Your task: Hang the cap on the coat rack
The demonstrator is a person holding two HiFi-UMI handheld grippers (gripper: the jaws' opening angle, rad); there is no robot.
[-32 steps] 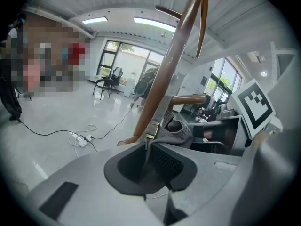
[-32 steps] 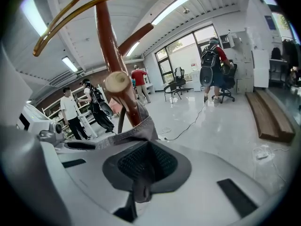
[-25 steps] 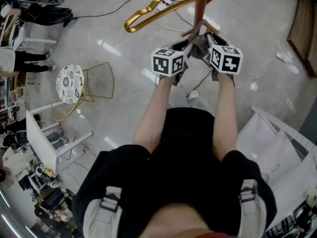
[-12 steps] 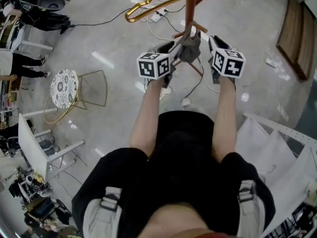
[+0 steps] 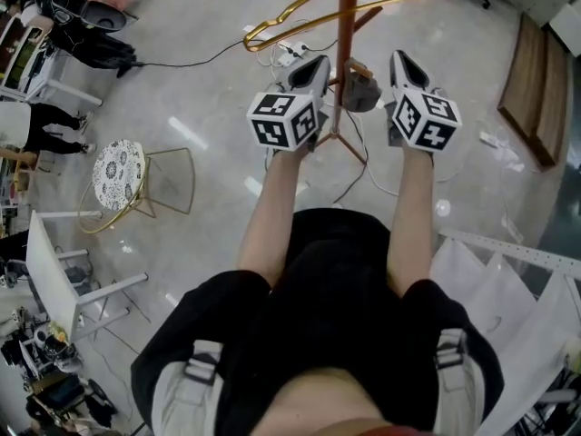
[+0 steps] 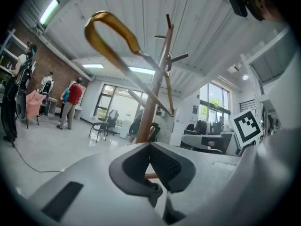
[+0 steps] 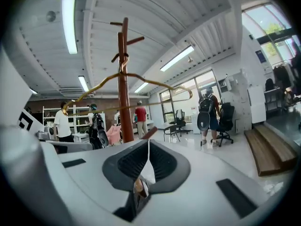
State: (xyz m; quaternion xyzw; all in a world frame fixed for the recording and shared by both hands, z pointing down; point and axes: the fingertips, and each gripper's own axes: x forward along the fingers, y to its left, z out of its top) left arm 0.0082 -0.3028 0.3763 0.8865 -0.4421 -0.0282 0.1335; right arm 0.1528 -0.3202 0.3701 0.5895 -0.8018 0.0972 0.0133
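A small grey soft fabric cap [image 5: 361, 91] is seen draped just right of the tall brown wooden coat rack pole [image 5: 343, 44], apparently hung on a short wooden peg [image 5: 357, 64] that juts from that pole, though how securely it sits cannot be made out. The cap is judged to be light, limp in the crown and somewhat stiffer at the brim, not fragile, and not slippery against wood. If it had to be reseated, it would best be taken by the brim edge or the back band, where the cloth gives a firm fold to pinch. A nudge could be enough to slide it off so short a peg. The left gripper [image 5: 313, 64] is held just left of the pole, with its jaws brought fully together and nothing caught between them. The right gripper [image 5: 402, 60] is held to the right of the pole, beyond the cap and apart from it, its jaws likewise pressed together on nothing. Both forearms are stretched forward and upward side by side, the pole between them. A thin gold wire hanger [image 5: 290, 18] is hooked higher on the pole
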